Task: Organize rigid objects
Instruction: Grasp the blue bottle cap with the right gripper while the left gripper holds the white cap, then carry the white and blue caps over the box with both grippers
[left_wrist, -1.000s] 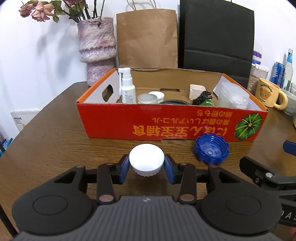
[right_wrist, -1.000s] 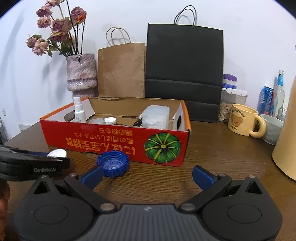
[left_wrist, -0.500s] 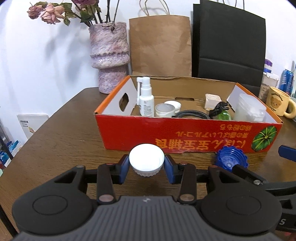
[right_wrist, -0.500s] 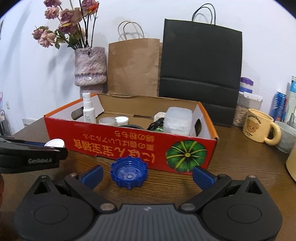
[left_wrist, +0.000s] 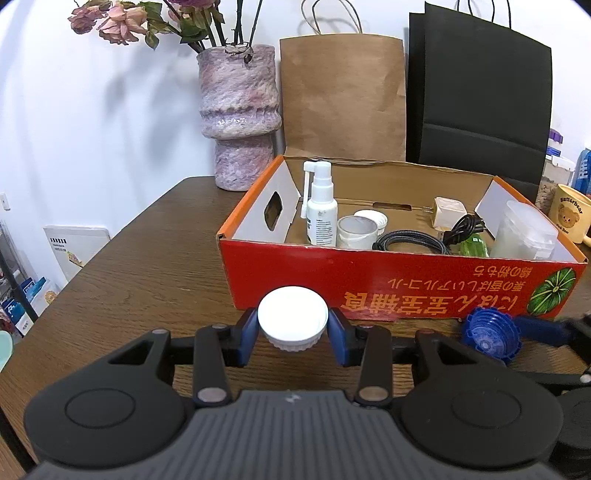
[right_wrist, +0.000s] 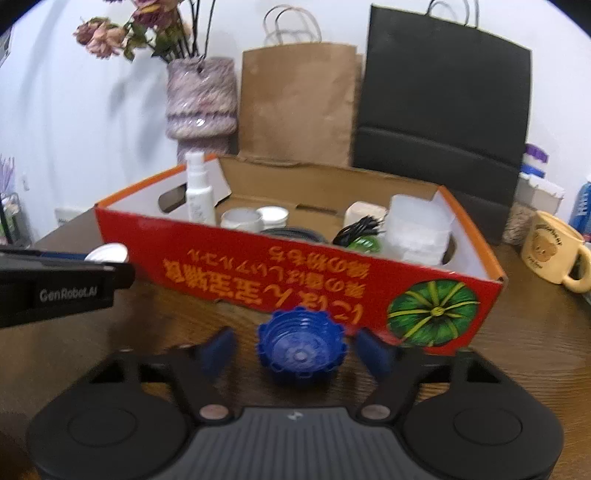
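A white ribbed cap (left_wrist: 293, 317) is clamped between the blue pads of my left gripper (left_wrist: 293, 330), which is shut on it in front of the red cardboard box (left_wrist: 406, 284). The right wrist view catches this gripper side-on at the left edge, the white cap (right_wrist: 105, 254) at its tip. A blue scalloped cap (right_wrist: 301, 354) lies open side up on the table before the box (right_wrist: 258, 273). My right gripper (right_wrist: 295, 345) brackets it with jaws closing; a small gap shows at each pad. In the left wrist view the blue cap (left_wrist: 489, 338) sits low right.
The box holds a spray bottle (left_wrist: 322, 210), two white jars, a black cable (left_wrist: 413, 238), a charger and a clear container (left_wrist: 524, 230). Behind it stand a vase (left_wrist: 238, 122), a brown paper bag (left_wrist: 343, 96) and a black bag (left_wrist: 476, 92). A yellow mug (right_wrist: 550, 251) is at right.
My right gripper slid up to the blue cap, which now lies between its fingers, and the fingers have drawn in from wide open. The left gripper drifted left, still holding the white cap.
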